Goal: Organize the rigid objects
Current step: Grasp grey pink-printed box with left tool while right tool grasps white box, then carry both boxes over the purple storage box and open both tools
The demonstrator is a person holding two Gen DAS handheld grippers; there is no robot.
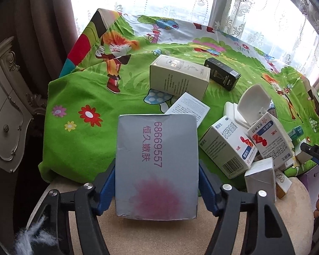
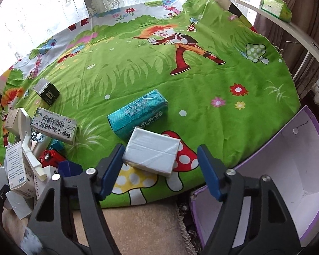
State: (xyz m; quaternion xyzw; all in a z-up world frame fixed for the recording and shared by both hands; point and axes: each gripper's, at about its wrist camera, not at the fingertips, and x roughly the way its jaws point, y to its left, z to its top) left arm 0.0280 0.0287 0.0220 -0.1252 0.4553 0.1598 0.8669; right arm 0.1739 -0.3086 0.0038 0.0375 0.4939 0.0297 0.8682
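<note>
While the left gripper (image 1: 156,182) clamps the grey box (image 1: 156,165) squarely between its pads, lifted for sorting, the right gripper (image 2: 159,170) stands unclenched – the white packet (image 2: 152,150) lies between its fingers, one corner just beside the left pad – likely next for the purple bin (image 2: 287,170) outside its right finger.

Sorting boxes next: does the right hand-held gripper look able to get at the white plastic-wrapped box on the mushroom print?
Probably yes. The white plastic-wrapped box lies just ahead of the right hand-held gripper, nothing over it, though it sits skewed toward the left finger.
</note>
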